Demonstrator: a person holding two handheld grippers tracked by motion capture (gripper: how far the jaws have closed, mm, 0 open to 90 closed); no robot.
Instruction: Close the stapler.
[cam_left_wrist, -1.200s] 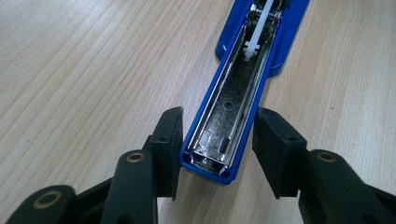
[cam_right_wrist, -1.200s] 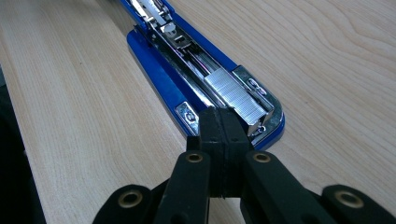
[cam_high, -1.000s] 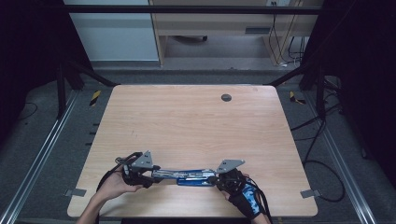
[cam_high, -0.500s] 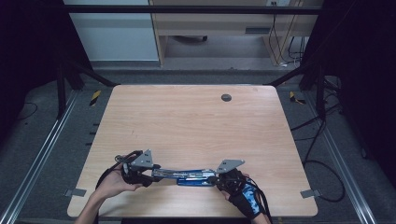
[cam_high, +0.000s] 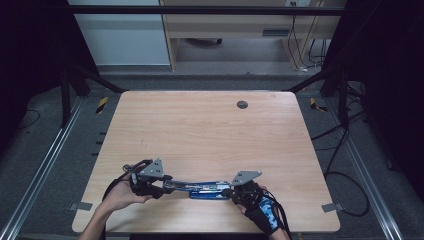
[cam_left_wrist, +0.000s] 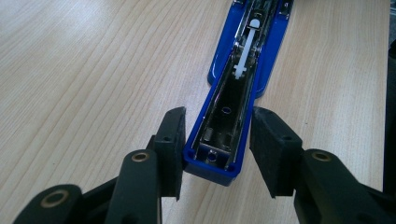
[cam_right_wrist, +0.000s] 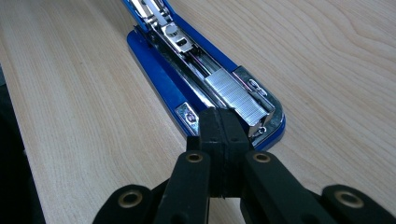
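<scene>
pale wooden table (cam_high: 210, 135), opened blue metal stapler (cam_left_wrist: 233, 93) lying flat.
my left gripper (cam_left_wrist: 217, 140) straddles its lid unclamped; right gripper (cam_right_wrist: 219, 135), pressed together, could jolt the staples loose.

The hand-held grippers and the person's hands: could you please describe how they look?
Each hand-held gripper, left and right, is black with a grey three-cornered plate on top, brass-ringed jaw pivots and a trailing black cable. The right hand wears a black-and-blue glove; the left hand is bare.
</scene>
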